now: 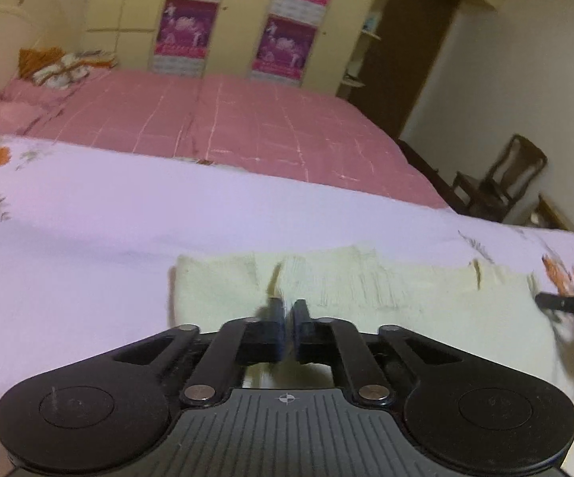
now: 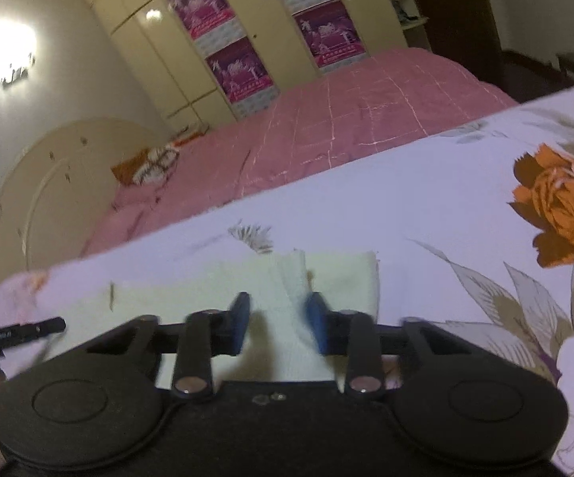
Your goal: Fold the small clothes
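Observation:
A small pale-yellow garment [image 1: 386,290] lies flat on a lilac floral sheet [image 1: 88,238], with a ribbed band near its middle. My left gripper [image 1: 287,314] hovers over the garment's left part with its jaws together; I cannot tell whether any cloth is pinched. In the right wrist view the same garment [image 2: 191,294] lies under my right gripper [image 2: 277,318]. Its blue pads [image 2: 241,318] stand apart with a raised ribbed fold of the cloth between them, not visibly squeezed. Each view shows a black finger of the other gripper at the picture's edge.
Beyond the floral sheet [image 2: 406,198] stretches a pink checked bedspread [image 1: 227,119] with a patterned pillow [image 1: 64,63]. Cream wardrobes with purple posters [image 1: 183,28] line the back wall. A dark wooden chair [image 1: 501,179] stands at the right.

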`<action>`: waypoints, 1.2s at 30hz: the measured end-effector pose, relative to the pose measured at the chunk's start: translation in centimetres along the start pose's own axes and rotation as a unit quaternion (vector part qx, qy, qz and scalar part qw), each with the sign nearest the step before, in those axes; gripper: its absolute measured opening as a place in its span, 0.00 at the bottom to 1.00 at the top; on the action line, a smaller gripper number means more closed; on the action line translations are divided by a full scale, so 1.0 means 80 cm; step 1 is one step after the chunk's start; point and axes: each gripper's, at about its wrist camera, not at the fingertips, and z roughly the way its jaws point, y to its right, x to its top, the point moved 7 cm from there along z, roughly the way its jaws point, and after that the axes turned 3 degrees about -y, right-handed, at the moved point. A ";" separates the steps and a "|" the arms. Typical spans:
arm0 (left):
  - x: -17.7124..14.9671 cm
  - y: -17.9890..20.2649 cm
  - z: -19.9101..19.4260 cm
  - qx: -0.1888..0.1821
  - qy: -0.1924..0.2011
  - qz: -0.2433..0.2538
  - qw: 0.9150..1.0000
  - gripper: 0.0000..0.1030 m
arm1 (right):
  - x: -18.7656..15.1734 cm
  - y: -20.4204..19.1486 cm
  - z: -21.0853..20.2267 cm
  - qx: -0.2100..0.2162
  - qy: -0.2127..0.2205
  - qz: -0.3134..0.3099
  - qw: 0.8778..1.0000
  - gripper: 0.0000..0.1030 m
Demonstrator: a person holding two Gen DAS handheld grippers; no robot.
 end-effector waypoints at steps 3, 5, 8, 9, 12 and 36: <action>0.007 -0.004 -0.021 0.008 0.051 -0.007 0.999 0.02 | 0.000 -0.010 -0.007 -0.029 0.014 -0.039 0.999 0.04; 0.016 -0.005 -0.039 0.001 0.090 -0.014 0.996 0.02 | 0.006 -0.012 -0.021 -0.037 0.042 -0.051 0.997 0.03; 0.024 -0.003 -0.049 0.001 0.114 -0.005 0.993 0.02 | 0.017 -0.010 -0.038 -0.032 0.075 -0.044 0.996 0.03; 0.027 -0.002 -0.049 0.005 0.117 -0.001 0.993 0.02 | 0.019 -0.009 -0.038 -0.031 0.079 -0.043 0.995 0.03; 0.027 -0.003 -0.029 0.026 0.087 0.005 0.996 0.02 | 0.020 -0.001 -0.028 -0.038 0.076 -0.037 0.996 0.03; -0.015 0.053 -0.040 0.028 0.046 0.068 0.996 0.83 | -0.034 -0.103 0.019 -0.049 0.002 -0.197 0.979 0.35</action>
